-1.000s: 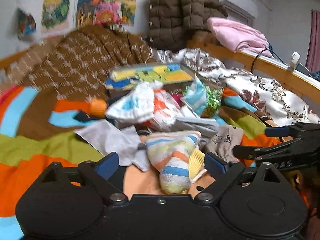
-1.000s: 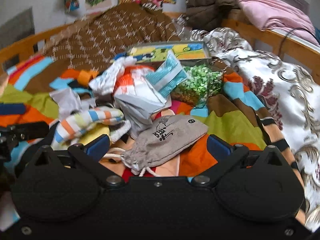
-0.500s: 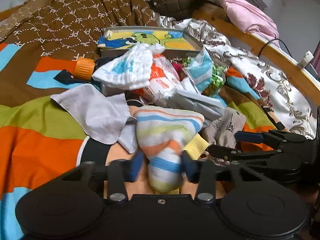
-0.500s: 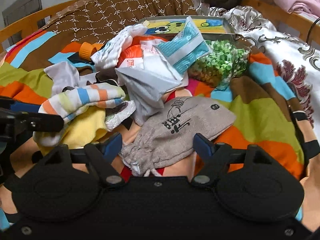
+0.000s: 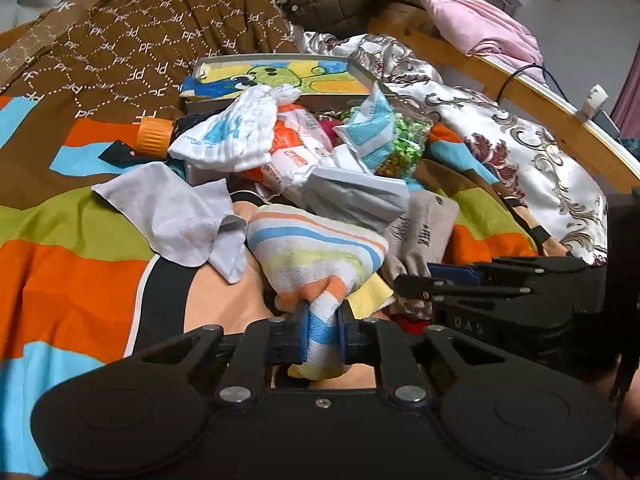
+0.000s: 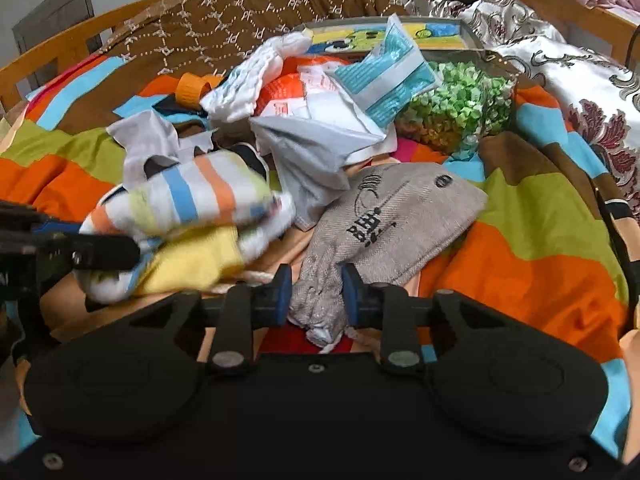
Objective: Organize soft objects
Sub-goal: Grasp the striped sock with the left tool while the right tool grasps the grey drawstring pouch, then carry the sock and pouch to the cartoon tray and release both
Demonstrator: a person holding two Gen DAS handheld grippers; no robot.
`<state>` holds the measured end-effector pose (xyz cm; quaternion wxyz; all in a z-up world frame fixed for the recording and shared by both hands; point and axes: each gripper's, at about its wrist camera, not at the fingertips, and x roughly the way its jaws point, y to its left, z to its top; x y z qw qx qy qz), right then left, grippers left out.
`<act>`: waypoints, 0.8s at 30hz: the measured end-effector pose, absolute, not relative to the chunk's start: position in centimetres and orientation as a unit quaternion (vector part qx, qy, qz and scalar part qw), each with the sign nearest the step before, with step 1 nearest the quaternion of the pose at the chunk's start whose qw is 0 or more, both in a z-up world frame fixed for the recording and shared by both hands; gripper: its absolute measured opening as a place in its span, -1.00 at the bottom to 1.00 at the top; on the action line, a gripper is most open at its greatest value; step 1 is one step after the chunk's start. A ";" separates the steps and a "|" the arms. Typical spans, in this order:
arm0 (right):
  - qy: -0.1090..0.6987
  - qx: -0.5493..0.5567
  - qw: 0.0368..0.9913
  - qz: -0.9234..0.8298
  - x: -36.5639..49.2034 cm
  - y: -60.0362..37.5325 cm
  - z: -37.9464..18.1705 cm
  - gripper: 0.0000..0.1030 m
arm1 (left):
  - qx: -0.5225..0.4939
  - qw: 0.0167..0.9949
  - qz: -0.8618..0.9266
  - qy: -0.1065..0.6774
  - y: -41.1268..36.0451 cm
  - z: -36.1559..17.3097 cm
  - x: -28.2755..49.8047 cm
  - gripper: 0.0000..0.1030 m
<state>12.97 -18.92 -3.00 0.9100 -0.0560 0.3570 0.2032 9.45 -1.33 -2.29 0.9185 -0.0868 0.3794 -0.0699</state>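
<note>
My left gripper (image 5: pixel 323 330) is shut on the near end of a striped sock (image 5: pixel 316 252) with orange, blue and green bands; the sock also shows in the right wrist view (image 6: pixel 188 200), lying over a yellow cloth (image 6: pixel 192 260). My right gripper (image 6: pixel 316 296) is shut on the neck of a grey drawstring pouch (image 6: pixel 384 216) with black print; the pouch also shows in the left wrist view (image 5: pixel 420 236). The right gripper appears at the right of the left wrist view (image 5: pixel 440 280). Both lie on a colourful striped bedspread (image 6: pixel 520 248).
A pile lies behind: a white cloth (image 5: pixel 172 212), a white-and-blue cloth (image 5: pixel 232 140), an orange-and-white packet (image 5: pixel 296 148), a grey bag (image 5: pixel 352 196), a bag of green beads (image 6: pixel 460 108), a blue-striped packet (image 6: pixel 388 72), an orange cap (image 5: pixel 154 136), a picture tray (image 5: pixel 280 76).
Both grippers have closed: the left onto the striped sock, the right onto the grey pouch's neck. Both views have moved in closer to the pile.
</note>
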 end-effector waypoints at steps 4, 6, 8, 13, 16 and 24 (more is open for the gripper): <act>0.336 -0.063 0.919 0.199 11.6 -19.3 -2.0 -0.87 | -0.080 0.926 -0.072 0.362 -1.5 -1.3 8.2 -0.74; 0.322 -0.067 0.924 0.194 10.8 -19.7 -1.4 -0.97 | -0.075 0.929 -0.074 0.353 -1.5 -0.6 7.7 -0.75; 0.307 -0.073 0.930 0.191 9.9 -19.9 -0.6 -0.97 | -0.068 0.933 -0.077 0.346 -1.4 0.1 7.4 -0.75; 0.307 -0.079 0.930 0.186 9.6 -20.2 -0.2 -0.97 | -0.058 0.937 -0.075 0.335 -1.3 1.0 6.7 -0.75; 0.292 -0.083 0.936 0.180 9.3 -20.4 0.3 -0.97 | -0.058 0.941 -0.074 0.324 -1.1 1.8 6.3 -0.75; 0.235 -0.085 0.953 0.170 7.0 -21.0 2.5 -0.97 | -0.078 0.952 -0.081 0.284 0.0 5.5 6.3 -0.76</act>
